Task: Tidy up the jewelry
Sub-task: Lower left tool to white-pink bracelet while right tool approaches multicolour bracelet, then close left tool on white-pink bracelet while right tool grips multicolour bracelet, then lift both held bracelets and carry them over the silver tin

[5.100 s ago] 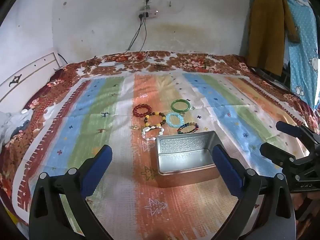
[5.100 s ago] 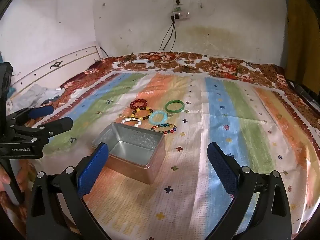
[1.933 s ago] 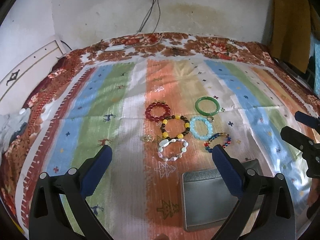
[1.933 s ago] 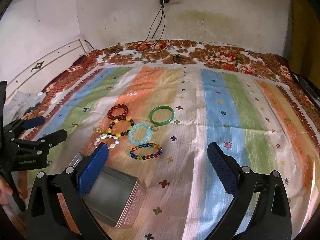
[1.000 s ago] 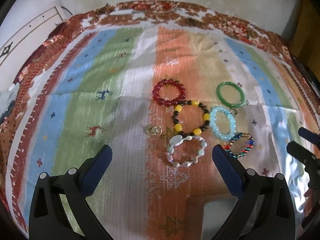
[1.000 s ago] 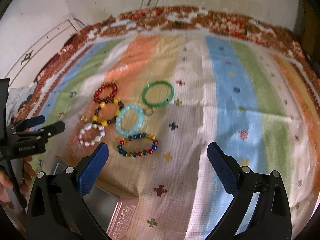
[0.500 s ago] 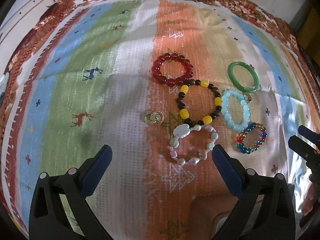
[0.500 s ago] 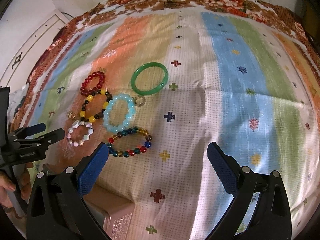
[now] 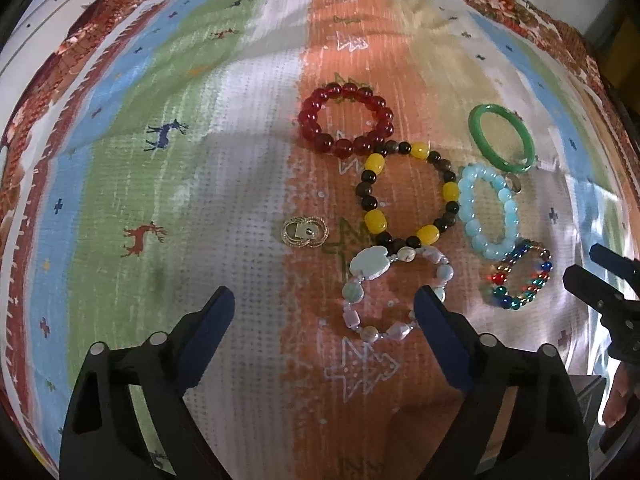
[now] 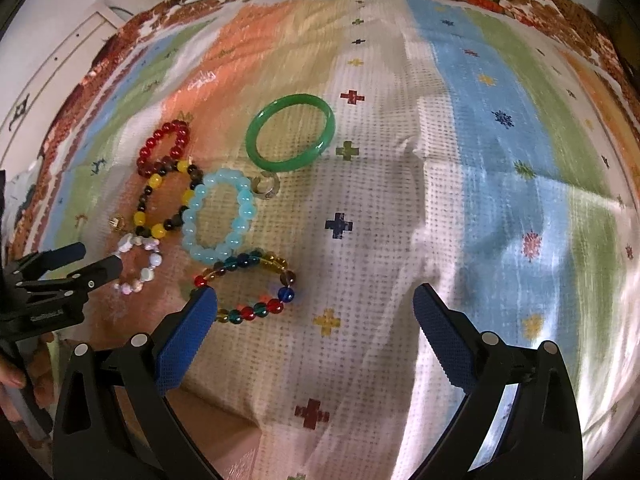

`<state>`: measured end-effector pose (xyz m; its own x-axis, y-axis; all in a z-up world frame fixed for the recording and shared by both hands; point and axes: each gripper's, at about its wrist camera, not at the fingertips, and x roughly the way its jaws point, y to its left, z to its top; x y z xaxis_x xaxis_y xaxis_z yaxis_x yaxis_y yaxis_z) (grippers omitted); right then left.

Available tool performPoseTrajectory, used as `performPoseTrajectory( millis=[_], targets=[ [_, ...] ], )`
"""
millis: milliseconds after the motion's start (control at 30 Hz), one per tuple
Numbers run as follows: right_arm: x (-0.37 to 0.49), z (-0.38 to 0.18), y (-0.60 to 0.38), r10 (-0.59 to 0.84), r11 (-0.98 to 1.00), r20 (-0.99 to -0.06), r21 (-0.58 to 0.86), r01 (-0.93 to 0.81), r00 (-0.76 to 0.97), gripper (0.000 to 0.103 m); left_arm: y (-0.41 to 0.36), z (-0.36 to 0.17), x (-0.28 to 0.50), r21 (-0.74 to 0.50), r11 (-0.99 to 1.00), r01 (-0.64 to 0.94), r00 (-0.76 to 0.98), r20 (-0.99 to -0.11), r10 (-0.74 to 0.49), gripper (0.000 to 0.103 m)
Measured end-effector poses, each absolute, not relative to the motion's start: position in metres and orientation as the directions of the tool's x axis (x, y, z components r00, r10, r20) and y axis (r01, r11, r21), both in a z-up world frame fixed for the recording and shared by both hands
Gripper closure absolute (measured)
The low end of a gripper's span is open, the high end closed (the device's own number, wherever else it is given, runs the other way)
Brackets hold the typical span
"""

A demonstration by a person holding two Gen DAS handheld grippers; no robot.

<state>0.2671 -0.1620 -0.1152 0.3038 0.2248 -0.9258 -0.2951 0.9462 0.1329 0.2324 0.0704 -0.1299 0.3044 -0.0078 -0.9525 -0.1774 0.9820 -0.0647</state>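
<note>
Six bracelets lie clustered on a striped bedspread [image 9: 200, 184], with the pale stone bracelet [image 9: 394, 292] nearest the left gripper [image 9: 324, 320]. That gripper points steeply down above it, jaws wide but closing, its right finger overlapping the bracelet's edge without gripping. The right gripper [image 10: 316, 320] also tilts downward, jaws spread and empty, its left fingertip [image 10: 192, 320] over the multicoloured bead bracelet [image 10: 248, 288].
</note>
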Motion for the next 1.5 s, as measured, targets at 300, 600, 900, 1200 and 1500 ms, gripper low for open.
performPoseTrajectory(
  millis=[300, 600, 900, 1200, 1500],
  targets=[
    [0.283, -0.133, -0.15, 0.176, 0.948, -0.943, 0.085, -0.307, 0.282, 0.014, 0.069, -0.136, 0.236, -0.046, 0.986, -0.16, 0.284, -0.959, 0.001, 0.023],
    [0.288, -0.138, -0.133, 0.113, 0.939, -0.949, 0.005, -0.343, 0.296, 0.039, 0.064, -0.141, 0.239, 0.014, 0.99, -0.138, 0.281, -0.958, 0.053, 0.042],
    [0.284, -0.133, -0.14, 0.162, 0.936, -0.948, 0.06, -0.346, 0.274, 0.089, 0.067, -0.138, 0.234, 0.017, 0.99, -0.143, 0.285, -0.957, 0.058, 0.092],
    [0.276, -0.12, -0.143, 0.214, 0.926, -0.935, 0.103, -0.362, 0.282, 0.093, 0.071, -0.117, 0.229, -0.046, 0.989, -0.141, 0.345, -0.939, 0.005, 0.092],
    [0.256, -0.095, -0.151, 0.233, 0.925, -0.906, 0.095, -0.368, 0.354, 0.093, 0.065, -0.091, 0.217, -0.076, 0.985, -0.155, 0.418, -0.908, -0.004, 0.093]
  ],
)
